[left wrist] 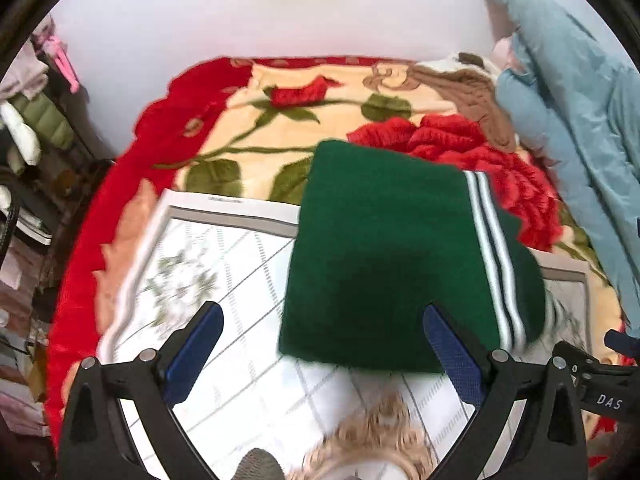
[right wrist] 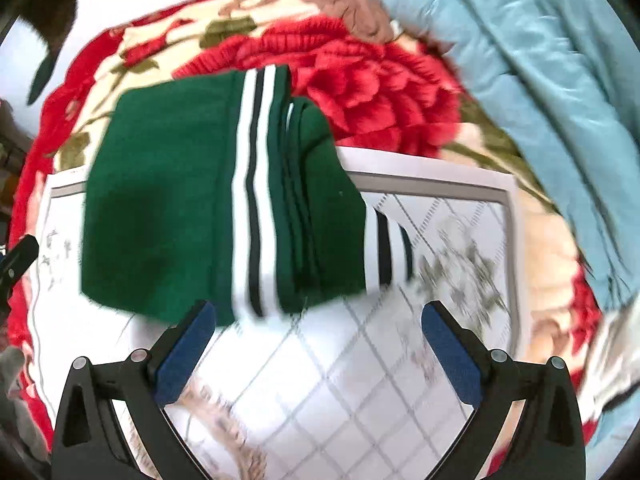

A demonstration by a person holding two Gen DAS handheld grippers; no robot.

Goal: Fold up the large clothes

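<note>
The folded green sweater (left wrist: 384,248) (right wrist: 208,200) is laid on a white patterned mat (left wrist: 224,280) over the rose blanket (left wrist: 248,128). Both the left gripper (left wrist: 322,344) and right gripper (right wrist: 318,340) are held released, nothing grasped.

Motion-blurred green garment (left wrist: 384,248); blue jacket (right wrist: 540,92) cut off.

A rose-patterned blanket (left wrist: 280,128) covers the bed below a plain, possibly white wall (left wrist: 280,12).
</note>
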